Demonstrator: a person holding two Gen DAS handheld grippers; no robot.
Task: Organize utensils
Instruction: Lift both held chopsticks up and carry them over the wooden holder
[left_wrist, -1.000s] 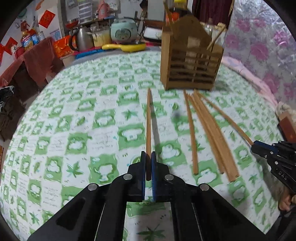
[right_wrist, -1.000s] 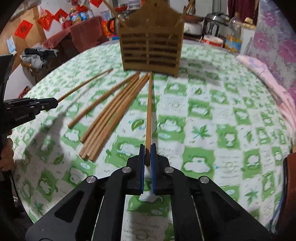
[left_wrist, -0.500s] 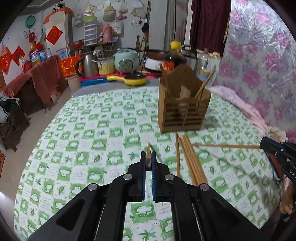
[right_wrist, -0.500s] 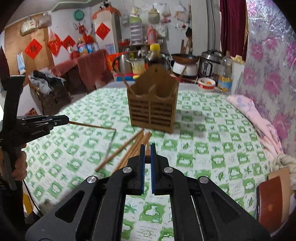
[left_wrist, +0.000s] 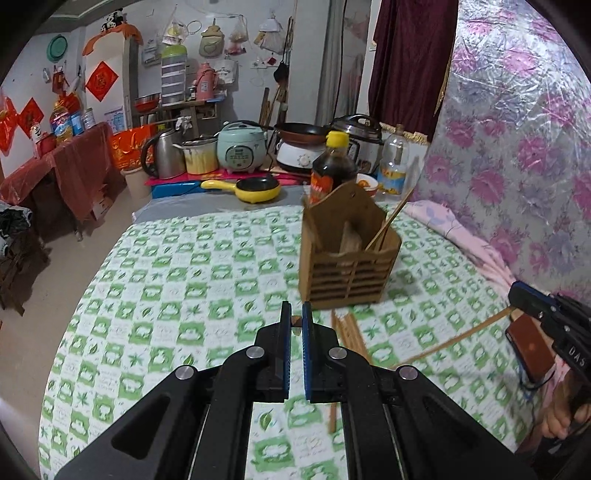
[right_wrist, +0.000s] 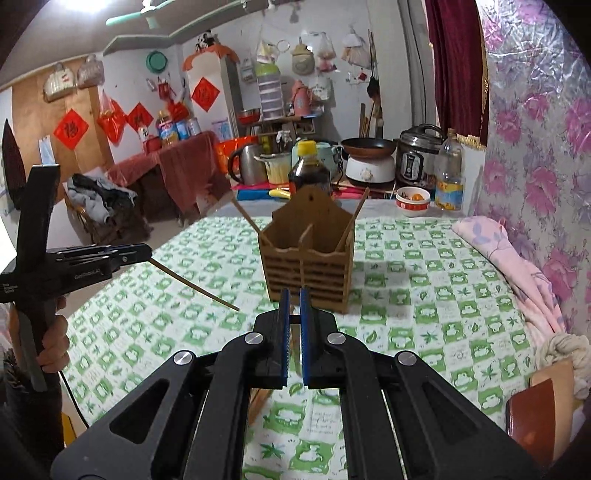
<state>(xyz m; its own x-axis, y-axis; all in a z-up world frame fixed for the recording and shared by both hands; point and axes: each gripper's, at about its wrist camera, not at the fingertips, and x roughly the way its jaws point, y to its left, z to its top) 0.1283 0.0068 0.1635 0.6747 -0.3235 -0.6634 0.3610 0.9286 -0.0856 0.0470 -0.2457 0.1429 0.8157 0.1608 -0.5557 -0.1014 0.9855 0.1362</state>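
A slatted wooden utensil holder (left_wrist: 347, 266) stands on the green-checked tablecloth (left_wrist: 177, 273), with a chopstick or two (left_wrist: 388, 221) leaning in its compartments. My left gripper (left_wrist: 293, 314) is shut on one chopstick (right_wrist: 192, 285), held above the table left of the holder. My right gripper (right_wrist: 293, 301) is shut on another chopstick (left_wrist: 450, 339), raised in front of the holder and to its right. Several loose chopsticks (left_wrist: 347, 332) lie on the cloth just before the holder, partly hidden by the gripper bodies.
Behind the holder stand a dark sauce bottle (left_wrist: 332, 162), a yellow pan (left_wrist: 255, 188), a bowl (right_wrist: 413, 199) and kitchen appliances. A pink cloth (right_wrist: 517, 266) lies along the table's right edge, a brown case (left_wrist: 528, 347) nearer me. A hand (right_wrist: 51, 347) holds the left gripper's handle.
Both grippers have risen from the table, each lifting its chopstick off the cloth. The views have tilted up, so the holder and room now show from higher.
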